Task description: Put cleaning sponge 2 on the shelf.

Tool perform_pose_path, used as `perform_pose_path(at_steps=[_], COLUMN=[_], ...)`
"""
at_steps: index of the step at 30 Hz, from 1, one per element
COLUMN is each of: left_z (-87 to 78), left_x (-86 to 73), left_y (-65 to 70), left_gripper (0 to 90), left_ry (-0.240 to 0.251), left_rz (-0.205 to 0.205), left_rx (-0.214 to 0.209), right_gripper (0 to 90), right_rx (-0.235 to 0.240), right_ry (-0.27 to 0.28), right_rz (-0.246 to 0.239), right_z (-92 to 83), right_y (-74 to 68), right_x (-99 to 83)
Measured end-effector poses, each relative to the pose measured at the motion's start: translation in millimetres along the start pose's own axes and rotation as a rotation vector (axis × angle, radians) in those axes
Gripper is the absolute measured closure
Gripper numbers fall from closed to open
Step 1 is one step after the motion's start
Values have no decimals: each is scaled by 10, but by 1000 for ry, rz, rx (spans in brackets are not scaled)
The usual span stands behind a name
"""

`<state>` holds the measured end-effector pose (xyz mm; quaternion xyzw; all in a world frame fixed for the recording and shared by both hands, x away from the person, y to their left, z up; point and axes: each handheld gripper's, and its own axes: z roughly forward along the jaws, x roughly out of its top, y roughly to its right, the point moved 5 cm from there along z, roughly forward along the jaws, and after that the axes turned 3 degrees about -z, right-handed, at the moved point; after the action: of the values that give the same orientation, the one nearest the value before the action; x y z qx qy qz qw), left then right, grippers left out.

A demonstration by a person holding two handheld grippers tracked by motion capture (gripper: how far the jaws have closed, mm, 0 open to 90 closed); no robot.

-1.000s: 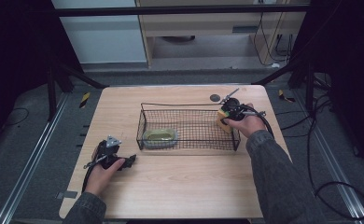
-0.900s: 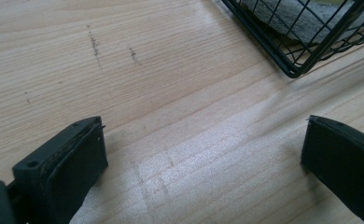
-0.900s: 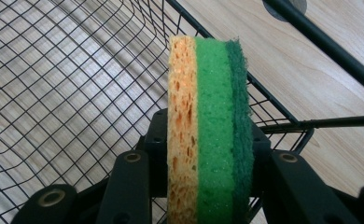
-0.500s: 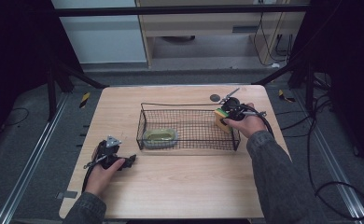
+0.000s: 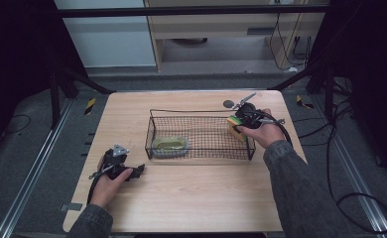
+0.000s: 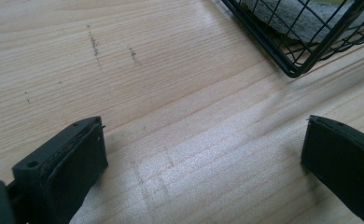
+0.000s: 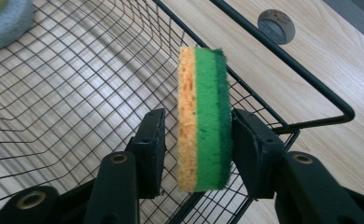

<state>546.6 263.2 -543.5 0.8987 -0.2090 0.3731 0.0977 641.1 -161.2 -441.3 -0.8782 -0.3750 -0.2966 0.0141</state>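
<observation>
From the high view, the right gripper (image 5: pixel 241 120) sits over the right end of the wire basket (image 5: pixel 154 130), with the yellow-and-green sponge (image 5: pixel 234 124) at its tip, just inside the basket's right wall. At the basket's left end lies a pale green oval dish (image 5: pixel 170 145). Beyond the far right corner of the basket, a small dark disc (image 5: pixel 228 103) rests on the table (image 5: pixel 191 193). Near left, the left gripper (image 5: pixel 137 170) lies low on the wood, well apart from the basket.

Left gripper view now: its jaws stand wide apart, nothing between them but bare wood grain, and the basket's corner (image 6: pixel 294 70) shows at the far right.

Right gripper view: the sponge (image 7: pixel 204 119) stands on edge between the two jaws, over the mesh of the basket (image 7: pixel 77 93). The jaws have just been opening; a gap shows between the left pad and the yellow face, while the right pad sits against the green side. So it's let go, not squeezing. The disc (image 7: pixel 276 25) sits on the table beyond the rim.
</observation>
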Motion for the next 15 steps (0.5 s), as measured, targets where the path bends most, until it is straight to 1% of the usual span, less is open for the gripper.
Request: perform_pose_path(at_steps=[5, 6, 9, 10, 12, 14, 15], left_z=[0, 0, 0, 0, 0, 0, 0], left_x=[0, 0, 0, 0, 0, 0, 0], left_y=[0, 0, 0, 0, 0, -1, -1], left_gripper=[0, 0, 0, 0, 0, 0, 0], left_ry=[0, 0, 0, 0, 0, 0, 0], left_rz=[0, 1, 1, 0, 0, 1, 1], left_rx=[0, 0, 0, 0, 0, 0, 0], right_gripper=[572, 576, 578, 571, 563, 527, 511], right_rx=[5, 11, 21, 30, 36, 45, 54], right_ry=[4, 11, 11, 10, 12, 14, 19], right_rz=[-8, -14, -16, -14, -11, -6, 4], right_z=[-42, -58, -72, -82, -88, -104, -114], right_y=[-75, -105, -138, -167, -179, -198, -215], right_x=[4, 12, 17, 22, 27, 34, 38])
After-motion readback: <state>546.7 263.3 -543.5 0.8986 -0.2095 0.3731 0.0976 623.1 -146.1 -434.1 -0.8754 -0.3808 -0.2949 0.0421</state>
